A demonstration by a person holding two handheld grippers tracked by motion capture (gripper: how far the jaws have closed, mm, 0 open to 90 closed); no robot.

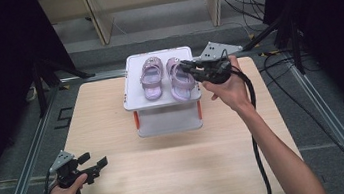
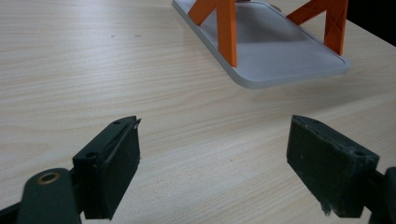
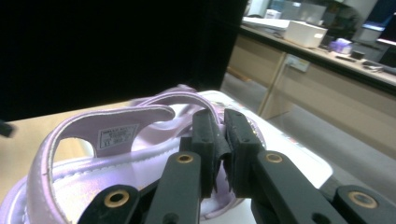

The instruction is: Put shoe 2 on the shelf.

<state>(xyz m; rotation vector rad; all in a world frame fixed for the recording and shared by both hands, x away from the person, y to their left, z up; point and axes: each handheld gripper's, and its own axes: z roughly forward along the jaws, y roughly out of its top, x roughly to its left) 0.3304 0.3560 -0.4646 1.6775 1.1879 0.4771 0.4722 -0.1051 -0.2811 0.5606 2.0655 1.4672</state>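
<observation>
Two purple sandals rest side by side on top of a white stand [image 1: 168, 120] with orange legs at the far middle of the wooden table. My right gripper [image 1: 184, 66] reaches in from the right. Its jaws are shut on a strap of the right sandal [image 1: 179, 84]. In the right gripper view the gripper [image 3: 222, 126] pinches that sandal [image 3: 116, 140] close up, over the stand's white top [image 3: 299, 154]. The left sandal [image 1: 151, 78] lies free. My left gripper [image 1: 93, 162] hovers low at the table's near left corner. Its jaws are open and nothing is between them [image 2: 212, 144].
The stand's lower plate [image 2: 280, 56] and orange legs [image 2: 226, 28] lie ahead of the left gripper across bare wood. A black cable [image 1: 254, 131] trails from the right gripper along the forearm. Metal rails [image 1: 31, 156] run beside the table, and wooden shelving [image 1: 157, 3] stands behind it.
</observation>
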